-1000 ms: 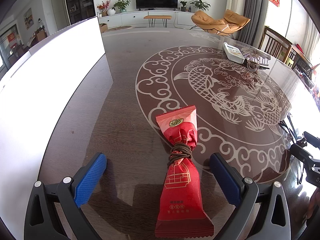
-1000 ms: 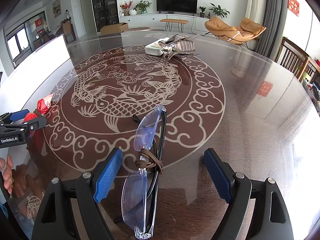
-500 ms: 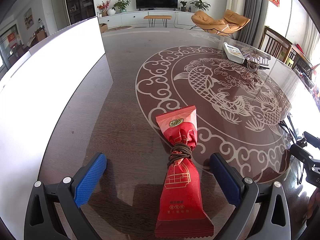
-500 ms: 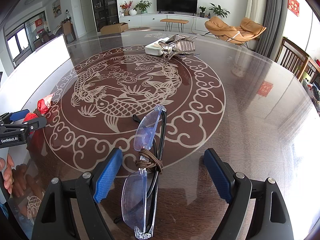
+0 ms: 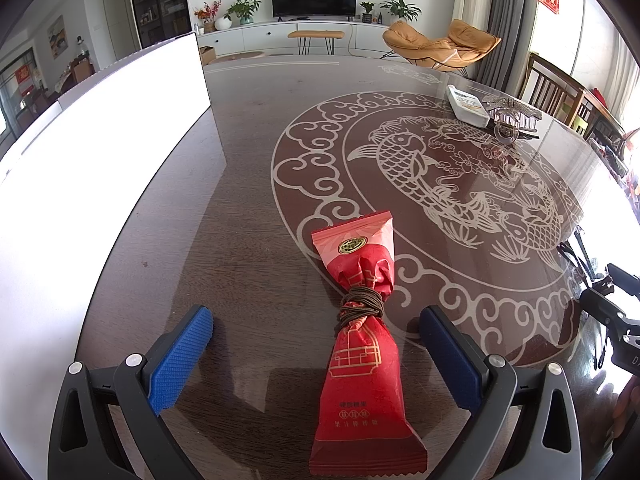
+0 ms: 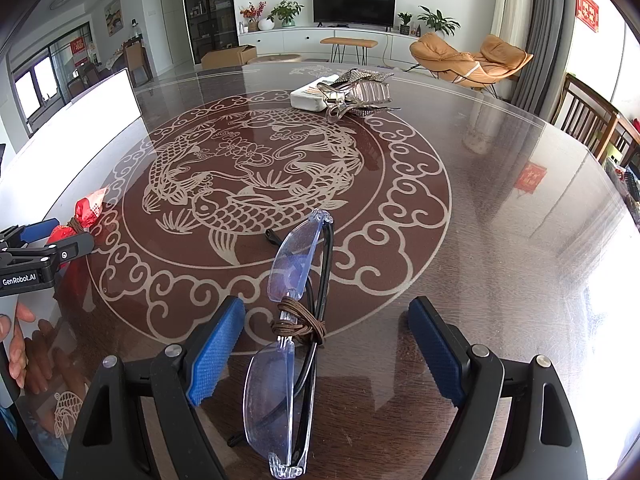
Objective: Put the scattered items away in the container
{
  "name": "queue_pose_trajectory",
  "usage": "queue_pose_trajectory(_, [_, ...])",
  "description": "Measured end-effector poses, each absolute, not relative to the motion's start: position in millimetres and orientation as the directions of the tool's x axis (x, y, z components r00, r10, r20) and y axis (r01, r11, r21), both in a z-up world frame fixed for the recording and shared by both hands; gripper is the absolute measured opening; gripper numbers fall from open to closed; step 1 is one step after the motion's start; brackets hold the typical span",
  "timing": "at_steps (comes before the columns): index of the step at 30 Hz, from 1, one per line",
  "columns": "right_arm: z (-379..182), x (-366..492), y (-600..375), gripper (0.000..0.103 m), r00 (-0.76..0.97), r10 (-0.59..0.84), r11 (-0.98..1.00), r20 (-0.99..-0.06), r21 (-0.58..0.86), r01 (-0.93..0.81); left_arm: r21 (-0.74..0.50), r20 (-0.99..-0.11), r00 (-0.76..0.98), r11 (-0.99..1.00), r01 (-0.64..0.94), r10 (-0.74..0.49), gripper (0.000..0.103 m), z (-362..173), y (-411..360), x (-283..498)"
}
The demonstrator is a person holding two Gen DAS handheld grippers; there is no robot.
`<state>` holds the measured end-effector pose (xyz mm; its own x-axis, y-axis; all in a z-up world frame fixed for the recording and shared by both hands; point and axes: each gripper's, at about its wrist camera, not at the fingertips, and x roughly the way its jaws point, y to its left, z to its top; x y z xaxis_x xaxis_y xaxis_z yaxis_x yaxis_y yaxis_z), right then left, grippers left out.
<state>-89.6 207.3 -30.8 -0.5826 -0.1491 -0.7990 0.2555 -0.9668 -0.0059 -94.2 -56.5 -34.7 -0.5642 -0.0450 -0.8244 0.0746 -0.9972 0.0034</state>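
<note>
Left tongs [image 5: 316,344]: spread wide, blue pads clear of the red snack packet [image 5: 362,344] lying lengthwise between them, a brown cord knotted round its middle.
Right tongs [image 6: 326,344]: spread wide, folded glasses [image 6: 294,312] between the pads, untouched, a brown cord round the bridge.
Container: white box [image 5: 100,168] just left of the left tongs.
Beyond: white remote [image 6: 310,94] and silver hair clip [image 6: 358,94] touching, far across the fish-patterned tabletop [image 6: 500,220]; nothing between them and the tongs.
</note>
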Motion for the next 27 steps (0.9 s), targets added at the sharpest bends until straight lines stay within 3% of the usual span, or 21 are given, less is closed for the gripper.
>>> queue_pose_trajectory(21, [-30.7,-87.4,207.2,0.084,-0.587,-0.135,-0.970,-0.798,-0.014,0.241,0.003,-0.827,-0.562,-0.999,0.054,-0.033,0.100,-31.4,-48.5,-90.5])
queue_pose_trajectory(22, [-30.5,-85.5,207.0,0.082,-0.587,-0.134,-0.971,-0.798,-0.014,0.240,0.003,-0.816,-0.577,-0.999,0.044,-0.028,0.077,-28.4,-47.6,-89.3])
queue_pose_trajectory(23, [-30.1,-82.6,206.4,0.079,-0.587,-0.136,-0.969,-0.798,-0.015,0.245,0.005,-0.807,-0.590,-0.999,0.032,-0.023,0.061,-24.9,-46.6,-88.4])
queue_pose_trajectory(24, [-28.3,-79.0,206.0,0.057,-0.594,-0.144,-0.967,-0.792,-0.014,0.253,0.000,-0.808,-0.589,-1.000,0.016,-0.009,0.027,-22.2,-45.6,-89.2])
queue_pose_trajectory(25, [-26.6,-75.5,205.2,0.025,-0.596,-0.147,-0.965,-0.789,-0.016,0.260,-0.006,-0.817,-0.577,-1.000,0.008,0.000,0.020,-20.8,-45.4,-90.7])
queue_pose_trajectory(27, [-23.0,-70.3,205.6,0.024,-0.587,-0.151,-0.965,-0.795,-0.010,0.262,-0.061,-0.824,-0.565,-0.998,0.000,0.050,0.020,-18.2,-48.9,-89.8])
